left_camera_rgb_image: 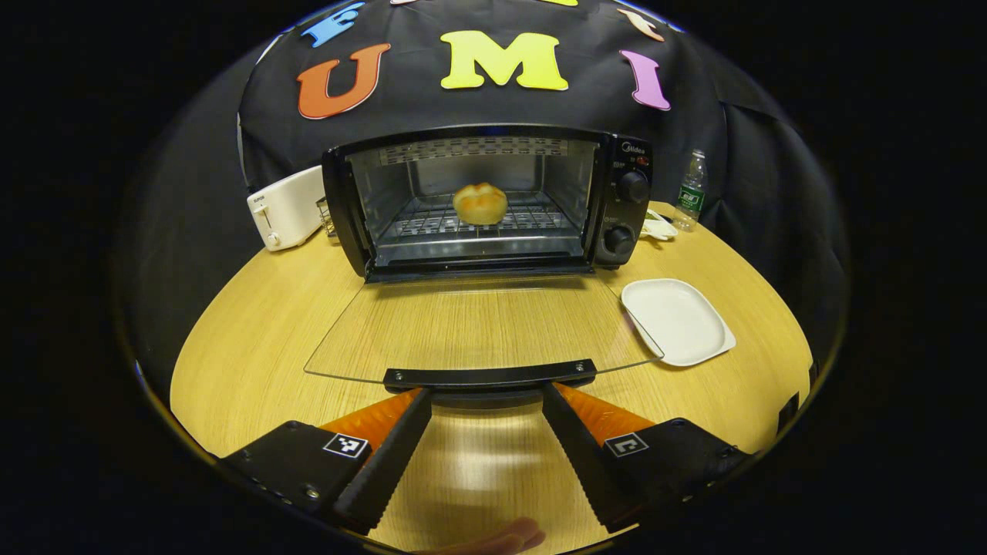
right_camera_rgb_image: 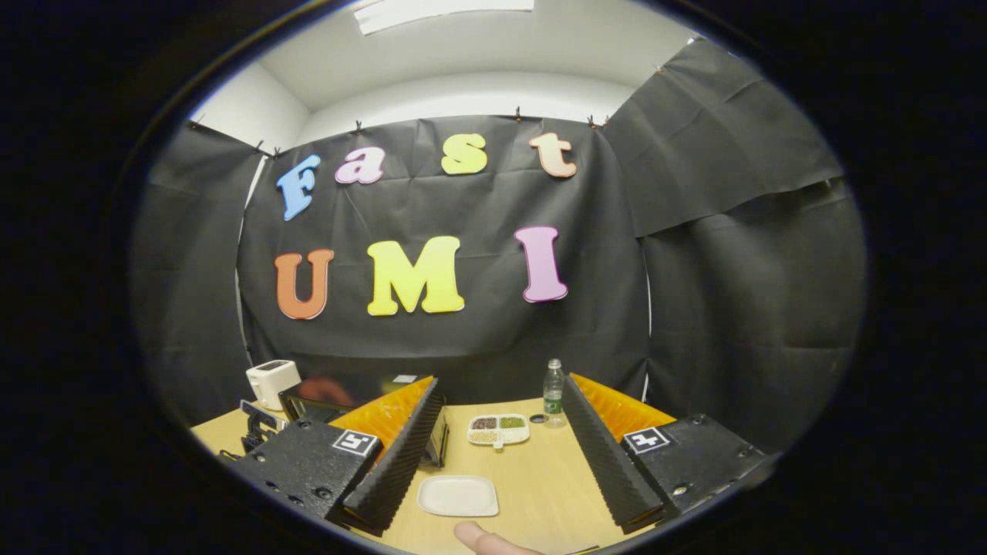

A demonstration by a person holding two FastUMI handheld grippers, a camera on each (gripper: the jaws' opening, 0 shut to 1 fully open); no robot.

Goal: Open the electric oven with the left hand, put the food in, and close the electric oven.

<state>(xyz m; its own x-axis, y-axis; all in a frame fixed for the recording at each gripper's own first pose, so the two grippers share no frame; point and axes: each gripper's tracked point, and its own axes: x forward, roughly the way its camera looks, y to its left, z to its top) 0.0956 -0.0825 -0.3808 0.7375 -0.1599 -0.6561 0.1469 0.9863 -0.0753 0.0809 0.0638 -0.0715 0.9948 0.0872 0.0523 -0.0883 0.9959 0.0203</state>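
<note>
Oven door (left_camera_rgb_image: pixel 482 327), of clear glass, lies folded flat just ahead of the left gripper (left_camera_rgb_image: pixel 487 395). The left gripper's fingers (left_camera_rgb_image: pixel 397 443) are spread apart, their tips meeting the dark door handle (left_camera_rgb_image: pixel 490 375) from below, one near each end; whether they touch it cannot be told, and they do not pinch it. Beyond the door stands the electric oven (left_camera_rgb_image: pixel 493 200), its cavity open. A round bread roll (left_camera_rgb_image: pixel 480 203), the food, rests on the wire rack (left_camera_rgb_image: pixel 478 222) at mid-cavity, straight ahead of the fingers. Two control knobs (left_camera_rgb_image: pixel 632 187) sit on the oven's panel, right of the cavity. To the right of the fingers, beside the door's edge, lies a white square plate (left_camera_rgb_image: pixel 678 320) on the wooden tabletop (left_camera_rgb_image: pixel 254 339). A white toaster (left_camera_rgb_image: pixel 287 208) stands to the left of the oven, a water bottle (left_camera_rgb_image: pixel 692 190) to its right. A fingertip (left_camera_rgb_image: pixel 505 537) shows below the left fingers.

The right gripper (right_camera_rgb_image: pixel 497 401) is released, its fingers (right_camera_rgb_image: pixel 401 462) wide apart and holding nothing. Between them, in the right gripper view, lie the plate near at hand, then a divided dish (right_camera_rgb_image: pixel 499 430) with small portions, then the bottle.
</note>
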